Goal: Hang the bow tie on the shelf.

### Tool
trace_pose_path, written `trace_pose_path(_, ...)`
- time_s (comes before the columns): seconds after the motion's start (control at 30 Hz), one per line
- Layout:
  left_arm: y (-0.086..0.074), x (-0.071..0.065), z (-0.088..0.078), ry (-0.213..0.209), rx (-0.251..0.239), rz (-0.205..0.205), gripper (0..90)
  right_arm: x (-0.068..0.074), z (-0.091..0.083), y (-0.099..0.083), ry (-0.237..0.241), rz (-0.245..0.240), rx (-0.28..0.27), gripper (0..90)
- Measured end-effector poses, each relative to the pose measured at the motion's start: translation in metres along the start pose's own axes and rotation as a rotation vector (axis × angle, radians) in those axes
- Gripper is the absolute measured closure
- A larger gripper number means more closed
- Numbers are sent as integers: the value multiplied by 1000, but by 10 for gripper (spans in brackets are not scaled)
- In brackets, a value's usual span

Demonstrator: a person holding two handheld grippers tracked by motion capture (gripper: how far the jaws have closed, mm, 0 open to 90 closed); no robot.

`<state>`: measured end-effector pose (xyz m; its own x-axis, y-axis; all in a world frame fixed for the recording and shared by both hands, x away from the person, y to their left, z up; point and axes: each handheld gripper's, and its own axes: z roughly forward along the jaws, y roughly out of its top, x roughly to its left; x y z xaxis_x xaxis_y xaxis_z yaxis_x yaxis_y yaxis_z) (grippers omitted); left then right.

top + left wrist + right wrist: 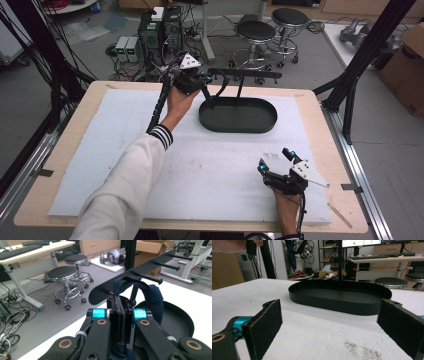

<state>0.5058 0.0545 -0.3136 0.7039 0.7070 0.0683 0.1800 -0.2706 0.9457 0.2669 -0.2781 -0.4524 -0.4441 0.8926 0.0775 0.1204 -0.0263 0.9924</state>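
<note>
My left gripper [199, 81] is held up at the left end of a black rack [245, 74] that stands in an oval black tray [237, 129]. In the left gripper view its jaws [120, 323] are shut on a dark navy fabric strap [150, 293]. The strap loops up just below the rack's bar [140, 267], close to its pegs [150, 278]. My right gripper [276, 159] rests low over the white mat near the front right. It is open, and nothing lies between its pads [265, 322]. The tray [339, 296] lies ahead of it.
A white mat [200, 165] covers most of the wooden table [320, 125]. Black frame posts [360, 65] rise at the table's right and left sides. Stools [255, 32], cables and computer boxes [160, 30] stand on the floor beyond the far edge.
</note>
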Motion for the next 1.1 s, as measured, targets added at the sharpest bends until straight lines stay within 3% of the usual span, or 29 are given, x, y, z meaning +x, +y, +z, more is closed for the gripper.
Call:
trace_pose_path(0.33, -7, 8, 5, 52, 42, -7, 886, 0, 0, 0, 5, 6, -3, 52)
trace_pose_path(0.47, -7, 9, 5, 55, 32, -21, 885, 0, 0, 0, 4, 5, -2, 51)
trace_pose_path(0.6, -9, 8, 6, 56, 42, -9, 876, -1, 0, 0, 3, 2, -5, 52)
trace_pose_path(0.73, -11, 9, 7, 54, 44, -36, 814, -1, 0, 0, 4, 2, -5, 52)
trace_pose_path(0.9, -12, 7, 8, 48, 38, -20, 790, -1, 0, 0, 3, 8, -3, 51)
trace_pose_path(1.1, -18, 11, 3, 25, 18, -83, 662, -1, -1, 0, 3, 6, -8, 52)
